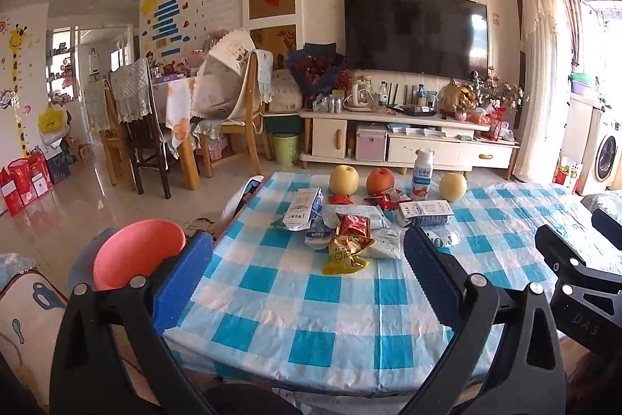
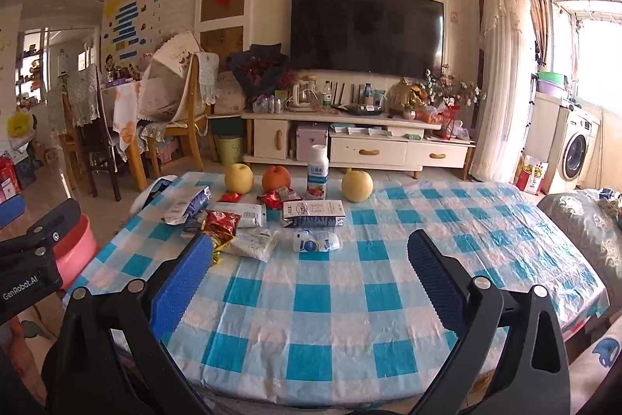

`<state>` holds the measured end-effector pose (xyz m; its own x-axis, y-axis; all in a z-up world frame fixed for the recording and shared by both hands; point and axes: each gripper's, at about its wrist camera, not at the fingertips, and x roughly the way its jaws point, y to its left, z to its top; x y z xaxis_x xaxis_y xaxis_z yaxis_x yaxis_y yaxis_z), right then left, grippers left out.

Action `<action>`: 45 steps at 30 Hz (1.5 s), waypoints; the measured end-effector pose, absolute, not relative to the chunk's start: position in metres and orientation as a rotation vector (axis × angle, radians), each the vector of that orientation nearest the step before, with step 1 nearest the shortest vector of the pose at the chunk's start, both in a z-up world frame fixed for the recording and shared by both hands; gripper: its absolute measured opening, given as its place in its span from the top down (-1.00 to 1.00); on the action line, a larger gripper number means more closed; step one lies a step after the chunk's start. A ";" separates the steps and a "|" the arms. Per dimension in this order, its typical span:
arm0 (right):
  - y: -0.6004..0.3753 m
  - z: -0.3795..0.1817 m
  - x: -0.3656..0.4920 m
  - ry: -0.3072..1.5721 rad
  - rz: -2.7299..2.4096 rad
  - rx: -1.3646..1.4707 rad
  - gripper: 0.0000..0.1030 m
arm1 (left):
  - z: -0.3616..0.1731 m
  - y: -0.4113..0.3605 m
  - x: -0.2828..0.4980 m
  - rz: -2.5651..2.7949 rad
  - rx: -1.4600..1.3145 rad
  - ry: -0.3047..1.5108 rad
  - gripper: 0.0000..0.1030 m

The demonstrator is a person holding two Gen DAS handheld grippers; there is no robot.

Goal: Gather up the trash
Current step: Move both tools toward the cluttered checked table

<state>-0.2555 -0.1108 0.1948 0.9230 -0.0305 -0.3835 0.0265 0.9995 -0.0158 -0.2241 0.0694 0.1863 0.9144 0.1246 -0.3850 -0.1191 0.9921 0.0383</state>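
Hovering with left gripper [image 1: 307, 251] and right gripper [image 2: 311, 255] spread wide, empty; snack wrappers [image 1: 348, 240], milk cartons [image 2: 314, 213] uncollected; pink bin [image 1: 136, 251] waiting.

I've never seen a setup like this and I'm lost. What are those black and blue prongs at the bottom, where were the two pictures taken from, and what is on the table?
The prongs are hand-held tools, one in each of a person's hands. Each carries a camera that looks forward along its two fingers, so one picture comes from the left gripper and the other from the right gripper. Both are open and hold nothing.

On the blue checked tablecloth lies a heap of trash: snack wrappers, a flattened milk carton and a crushed small bottle. Behind it stand two yellow pears, a red apple and an upright yogurt bottle. A pink bin stands at the table's left.
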 end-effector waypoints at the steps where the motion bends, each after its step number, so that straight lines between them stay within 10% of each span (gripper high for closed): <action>1: -0.109 0.198 -0.259 0.383 -0.027 -0.013 -0.92 | 0.188 0.071 -0.227 0.129 0.015 0.390 -0.92; 45: -0.109 0.180 -0.275 0.244 0.029 0.022 -0.92 | 0.184 0.083 -0.223 0.150 0.009 0.406 -0.92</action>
<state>-0.2748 -0.1088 0.1802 0.9699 0.0315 -0.2416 -0.0262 0.9993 0.0252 -0.2230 0.0826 0.1839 0.9077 0.1470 -0.3931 -0.1432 0.9889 0.0391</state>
